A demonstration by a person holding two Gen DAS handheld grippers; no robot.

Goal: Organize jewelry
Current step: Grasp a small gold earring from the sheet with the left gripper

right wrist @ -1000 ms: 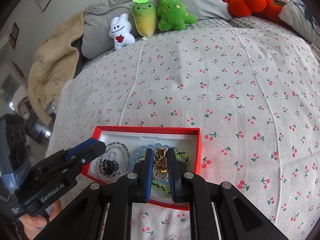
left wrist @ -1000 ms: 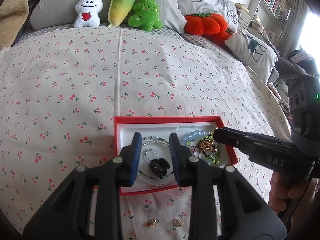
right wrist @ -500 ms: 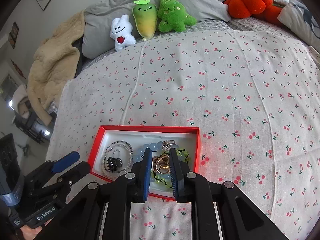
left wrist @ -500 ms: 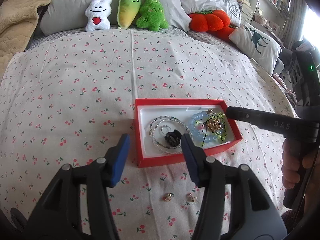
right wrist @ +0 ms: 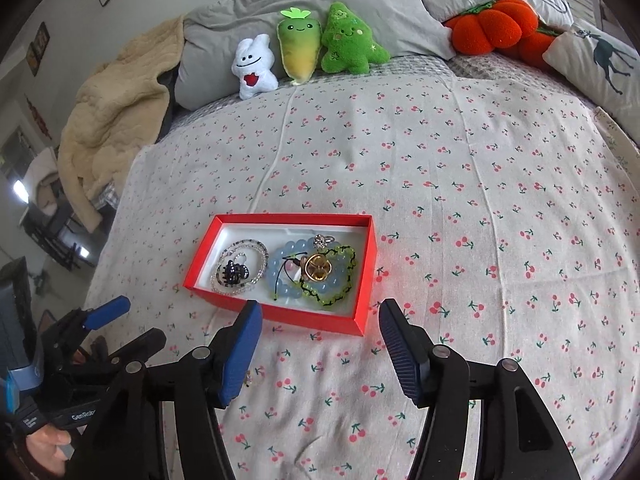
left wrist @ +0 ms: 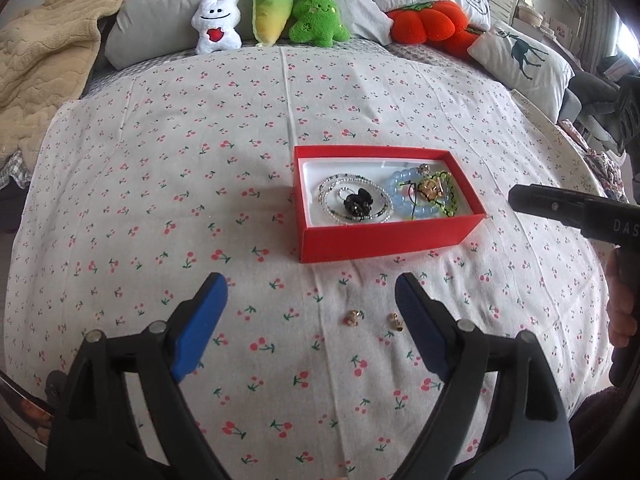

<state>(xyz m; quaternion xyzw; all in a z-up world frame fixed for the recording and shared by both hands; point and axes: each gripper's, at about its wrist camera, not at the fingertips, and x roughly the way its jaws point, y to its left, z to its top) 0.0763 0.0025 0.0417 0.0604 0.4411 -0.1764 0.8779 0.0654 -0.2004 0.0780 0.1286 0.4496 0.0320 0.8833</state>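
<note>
Hovering released above the bed [left wrist: 160, 184], the left claw [left wrist: 308, 300] framed two small gold pieces, perhaps earrings [left wrist: 353, 317], before the red box [left wrist: 384, 236]. From the right wrist, the right claw [right wrist: 318, 326] gaped empty just short of that box [right wrist: 280, 308] of bracelets [right wrist: 240, 266].

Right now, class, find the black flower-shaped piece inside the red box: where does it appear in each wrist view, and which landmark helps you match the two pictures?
Left wrist view: the black flower piece sits just right of centre, in the left half of the red box, inside the beaded loops.
Right wrist view: the same piece lies left of centre, again in the box's left half.
Shared landmark: the white plush by the pillows.
</note>
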